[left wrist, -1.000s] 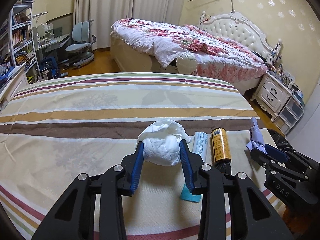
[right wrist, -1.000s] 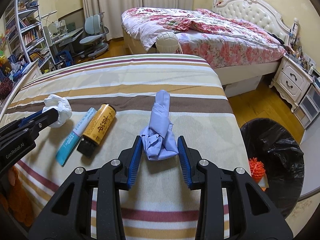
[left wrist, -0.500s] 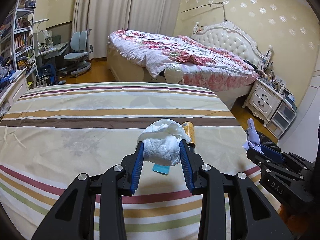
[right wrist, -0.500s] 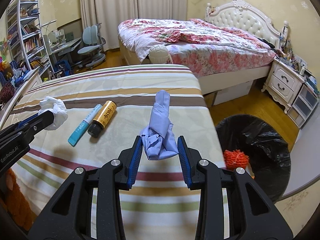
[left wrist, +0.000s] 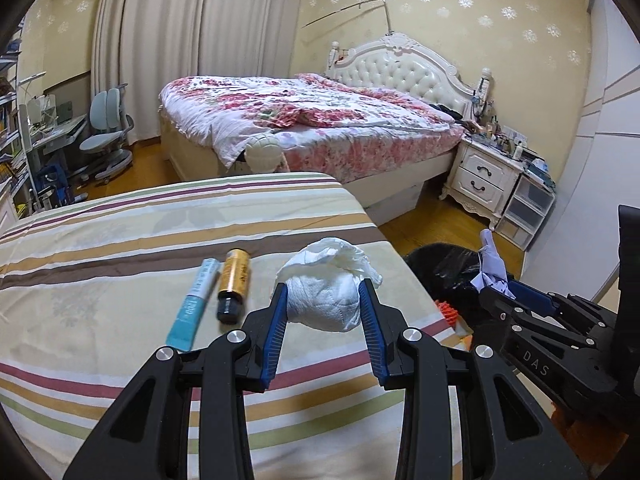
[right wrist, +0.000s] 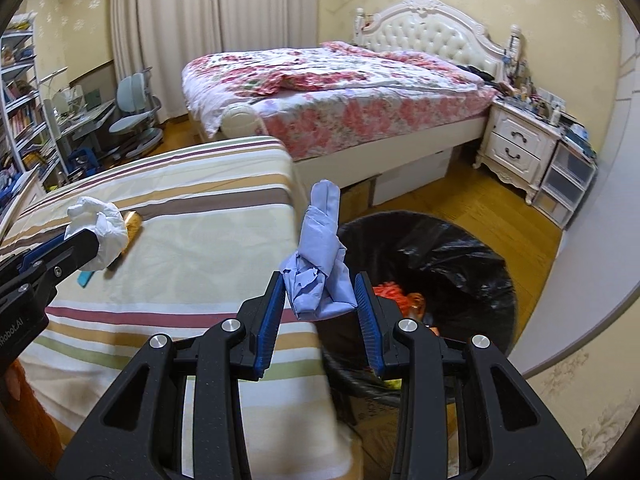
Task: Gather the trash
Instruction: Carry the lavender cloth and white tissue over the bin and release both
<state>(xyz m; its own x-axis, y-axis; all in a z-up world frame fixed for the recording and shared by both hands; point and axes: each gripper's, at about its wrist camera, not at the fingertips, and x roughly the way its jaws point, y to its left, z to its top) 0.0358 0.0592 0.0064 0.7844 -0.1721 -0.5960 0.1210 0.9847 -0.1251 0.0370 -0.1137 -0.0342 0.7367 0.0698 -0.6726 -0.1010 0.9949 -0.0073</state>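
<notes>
White crumpled tissue wad (left wrist: 324, 300) clamped in your left gripper (left wrist: 323, 312) | right gripper (right wrist: 320, 300) grips crumpled lilac paper (right wrist: 322, 264) beside black-lined bin (right wrist: 460, 256) | tube (left wrist: 194, 304), bottle (left wrist: 233, 284) left.

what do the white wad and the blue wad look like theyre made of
Crumpled white wad in the left gripper: likely tissue paper, matte, with an embossed quilted texture. Pale blue wad in the right gripper: thin paper or nonwoven sheet, matte, sharply creased; which one is unclear.

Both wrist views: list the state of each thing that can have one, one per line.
Left tongs: shut on white tissue wad, lifted.
Right tongs: shut on blue crumpled paper, at the bin's edge.
Bin: open, black-lined, orange trash inside.
Blue tube: lying on striped bed.
Gold bottle: lying beside it.
</notes>
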